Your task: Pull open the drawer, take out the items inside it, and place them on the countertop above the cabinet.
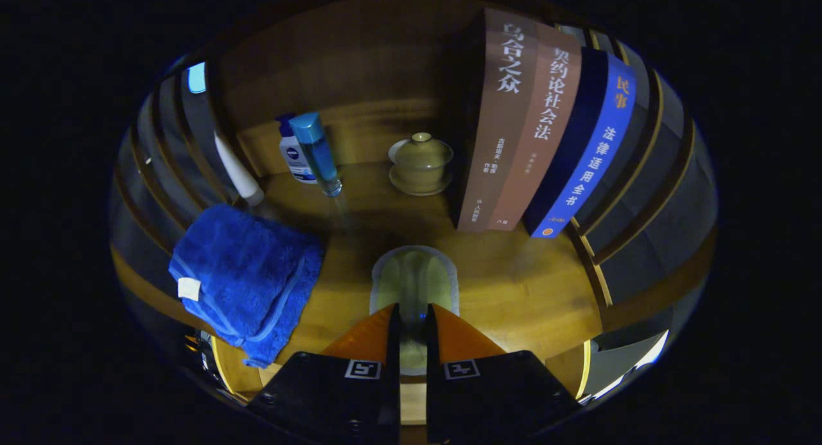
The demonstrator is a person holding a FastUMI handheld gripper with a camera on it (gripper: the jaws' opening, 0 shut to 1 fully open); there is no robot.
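Note:
My gripper (411,316) is shut on a flat pale green piece with a grey rim (414,281). Its narrow end runs back between the fingers, and the rounded end sticks out ahead of them over the wooden countertop (514,284). Whether it touches the wood I cannot tell. Left of the fingers a folded blue towel (244,278) lies on the countertop. Beyond them, at the back, stand a clear blue bottle (318,153), a white bottle with a blue label (294,155) and an olive lidded tea bowl on its saucer (420,164).
A row of upright books (533,124) stands right of the tea bowl. A white tube (237,169) leans at the back left, near the towel. A wooden back panel (347,79) closes the countertop behind the bottles.

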